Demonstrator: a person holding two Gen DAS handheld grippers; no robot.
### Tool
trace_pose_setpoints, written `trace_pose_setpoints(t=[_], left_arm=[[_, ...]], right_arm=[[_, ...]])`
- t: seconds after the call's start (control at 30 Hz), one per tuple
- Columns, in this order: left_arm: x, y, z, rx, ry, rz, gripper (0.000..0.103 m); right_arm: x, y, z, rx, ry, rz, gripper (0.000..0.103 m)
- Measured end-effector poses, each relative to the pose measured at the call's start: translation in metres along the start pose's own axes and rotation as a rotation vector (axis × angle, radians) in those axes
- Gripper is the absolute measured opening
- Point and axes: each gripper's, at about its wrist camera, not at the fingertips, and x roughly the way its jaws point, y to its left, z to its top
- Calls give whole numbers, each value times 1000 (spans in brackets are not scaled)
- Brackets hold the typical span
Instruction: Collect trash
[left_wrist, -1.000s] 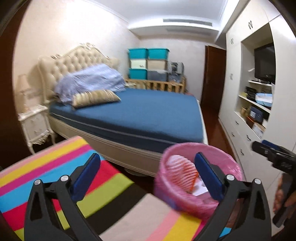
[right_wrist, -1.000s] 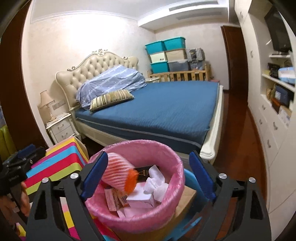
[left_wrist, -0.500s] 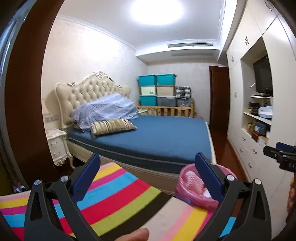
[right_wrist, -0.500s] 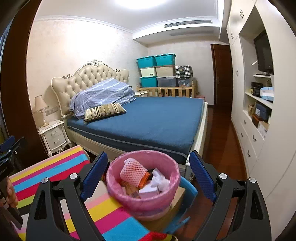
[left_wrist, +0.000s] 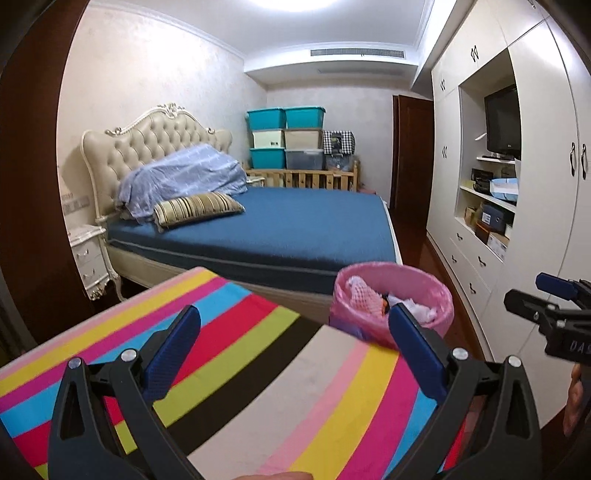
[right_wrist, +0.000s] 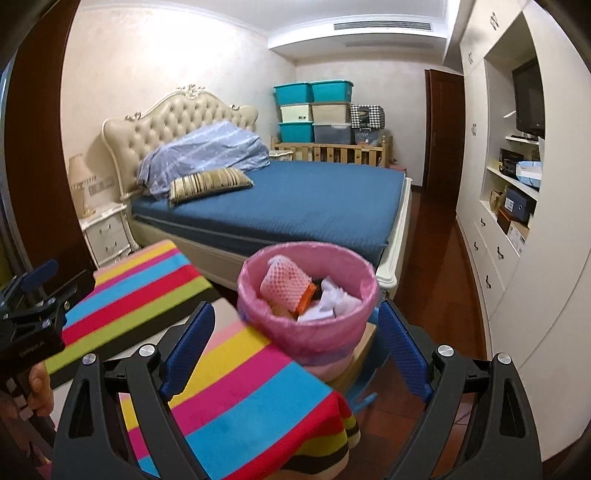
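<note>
A bin with a pink liner (right_wrist: 314, 336) stands just past the far right corner of the striped table (right_wrist: 240, 387). It holds a pink foam net (right_wrist: 284, 288), white crumpled tissue (right_wrist: 332, 299) and an orange scrap. My right gripper (right_wrist: 295, 310) hovers open over the table corner, short of the bin, with nothing between its blue pads. In the left wrist view the bin (left_wrist: 343, 317) sits ahead to the right. My left gripper (left_wrist: 294, 317) is open and empty above the striped cloth (left_wrist: 258, 369). The right gripper (left_wrist: 546, 314) shows at that view's right edge.
A blue bed (right_wrist: 295, 206) fills the room behind the bin, with a white nightstand (right_wrist: 107, 232) to its left. White cupboards with shelves and a TV (right_wrist: 528, 99) line the right wall. Red wood floor (right_wrist: 436, 266) runs between the bed and the cupboards. Storage boxes (right_wrist: 314, 110) are stacked at the back.
Both grippers have drawn back from the bin, which now looks smaller and farther off. More of the striped table shows under them. Both stay open and empty.
</note>
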Motion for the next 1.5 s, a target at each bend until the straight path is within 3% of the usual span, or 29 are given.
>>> trace_pose_setpoints(t=[0.4, 1.3, 1.5], left_arm=[[8, -14, -21, 41, 34, -62, 99], [17, -16, -29, 44, 65, -57, 99], [12, -6, -29, -4, 20, -36, 99]], right_arm=[[8, 3, -15, 6, 49, -14, 85], [17, -6, -24, 53, 77, -8, 85], [16, -5, -23, 49, 67, -8, 85]])
